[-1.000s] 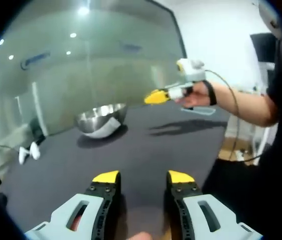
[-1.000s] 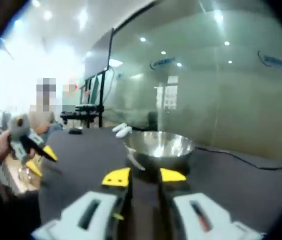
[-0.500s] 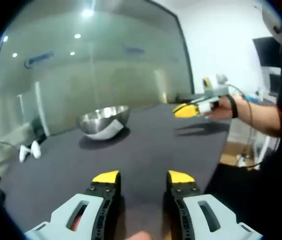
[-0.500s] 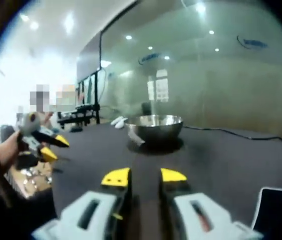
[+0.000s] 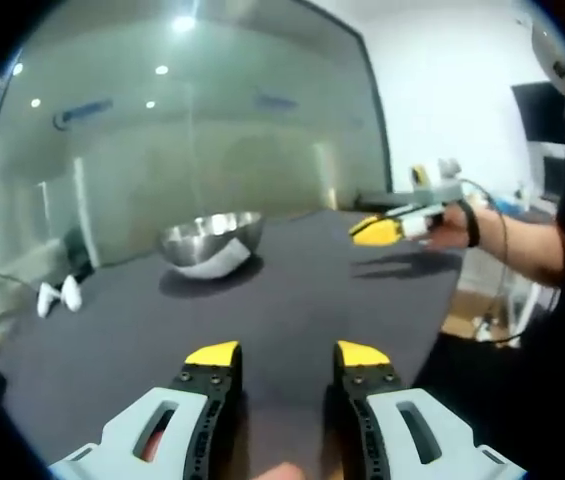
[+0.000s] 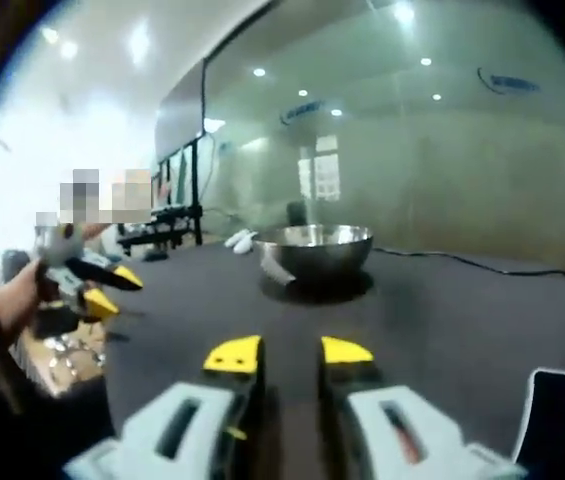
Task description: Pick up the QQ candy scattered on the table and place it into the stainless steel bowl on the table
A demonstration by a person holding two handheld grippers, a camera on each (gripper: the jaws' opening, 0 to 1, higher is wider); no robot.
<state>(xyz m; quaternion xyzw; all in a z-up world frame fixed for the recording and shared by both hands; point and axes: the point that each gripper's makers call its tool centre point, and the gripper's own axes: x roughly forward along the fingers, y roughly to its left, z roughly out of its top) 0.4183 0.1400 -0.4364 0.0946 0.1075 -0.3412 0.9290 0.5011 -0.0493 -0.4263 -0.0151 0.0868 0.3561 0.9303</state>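
Bowl on surface, both tools released

Bowl (image 5: 210, 241), stainless steel, sits on dark surface (image 5: 292, 300) ahead of both tools. Left tool (image 5: 287, 354) and right tool (image 6: 289, 352) hover with jaws parted, holding nothing. Candy not discernible.

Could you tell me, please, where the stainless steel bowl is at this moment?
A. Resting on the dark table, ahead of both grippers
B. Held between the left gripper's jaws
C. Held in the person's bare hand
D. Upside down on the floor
A: the stainless steel bowl sits open side up on the dark table, beyond the open, empty jaws of the left gripper and likewise ahead of the right gripper.
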